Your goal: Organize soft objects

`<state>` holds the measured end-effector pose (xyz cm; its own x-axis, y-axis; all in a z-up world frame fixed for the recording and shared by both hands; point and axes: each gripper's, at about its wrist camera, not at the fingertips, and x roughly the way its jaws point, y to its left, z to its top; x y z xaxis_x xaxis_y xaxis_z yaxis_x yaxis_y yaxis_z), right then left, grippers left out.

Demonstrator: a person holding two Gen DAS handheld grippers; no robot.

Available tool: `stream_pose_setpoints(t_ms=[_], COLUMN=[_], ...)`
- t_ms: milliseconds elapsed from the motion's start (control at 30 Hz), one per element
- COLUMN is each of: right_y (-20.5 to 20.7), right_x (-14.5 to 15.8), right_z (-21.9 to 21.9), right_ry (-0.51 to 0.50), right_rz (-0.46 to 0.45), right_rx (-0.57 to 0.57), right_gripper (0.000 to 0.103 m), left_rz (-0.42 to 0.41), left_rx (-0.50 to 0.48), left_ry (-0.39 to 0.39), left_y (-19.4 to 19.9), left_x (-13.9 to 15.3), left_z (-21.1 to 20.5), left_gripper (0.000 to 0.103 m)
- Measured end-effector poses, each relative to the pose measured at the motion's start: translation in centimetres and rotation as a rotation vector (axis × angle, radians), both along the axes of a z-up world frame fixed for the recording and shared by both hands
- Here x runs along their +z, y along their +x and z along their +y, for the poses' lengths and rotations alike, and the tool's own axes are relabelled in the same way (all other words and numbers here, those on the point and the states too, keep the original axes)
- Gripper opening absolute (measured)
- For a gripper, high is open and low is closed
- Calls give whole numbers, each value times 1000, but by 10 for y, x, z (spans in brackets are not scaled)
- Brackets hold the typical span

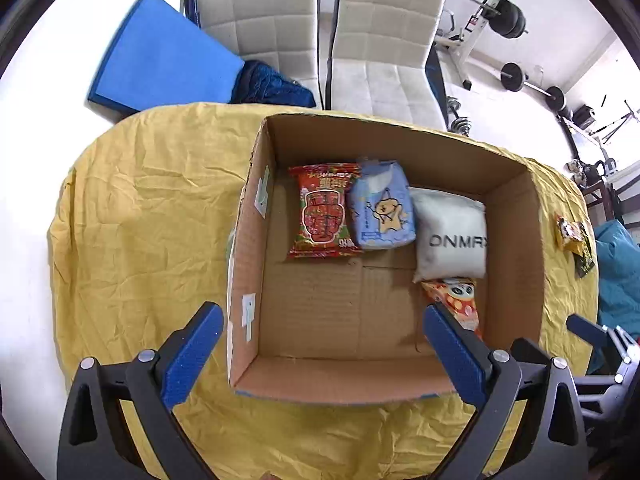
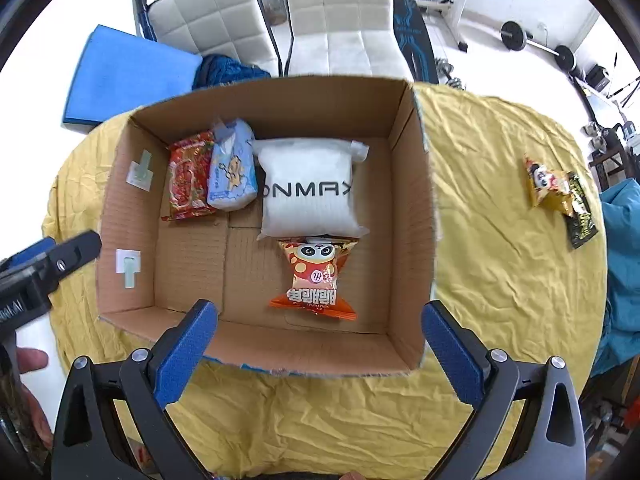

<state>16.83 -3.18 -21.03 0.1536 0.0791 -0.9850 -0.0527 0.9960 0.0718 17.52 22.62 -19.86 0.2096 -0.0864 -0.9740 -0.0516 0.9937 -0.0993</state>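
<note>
Fingers of both grippers spread wide, nothing held. Left gripper [image 1: 322, 344] and right gripper [image 2: 318, 338] poised over box [image 2: 420, 208]. Remaining snack packs [image 2: 554, 192] seen on surface [image 2: 500, 280], well right of box, long axes running away from camera; right gripper judged nearer.

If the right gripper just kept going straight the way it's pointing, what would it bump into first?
Probably the orange panda snack bag on the floor of the cardboard box. The right gripper has its jaws open and empty above the box's near wall, though depth is hard to judge.
</note>
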Motion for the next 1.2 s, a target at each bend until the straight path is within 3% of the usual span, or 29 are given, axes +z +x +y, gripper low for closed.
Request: stream_pose_setpoints(t_ms=[733,867,1200], right_y=[-76,-84,-85], right_x=[108,119,119], right_z=[-17,-19,-29], right_ry=[62,67,114], right_rz=[-145,-167,-155], right_rx=[17,25,39], right_gripper=[103,103,103], left_rz=[-204,-228,-213], left_rx=[-39,-43,-19], left_ry=[4,14,23], left_y=[-85,-97,-108], left_x=[105,119,122], left_z=[-25,-30,-39], left_gripper=[103,103,103])
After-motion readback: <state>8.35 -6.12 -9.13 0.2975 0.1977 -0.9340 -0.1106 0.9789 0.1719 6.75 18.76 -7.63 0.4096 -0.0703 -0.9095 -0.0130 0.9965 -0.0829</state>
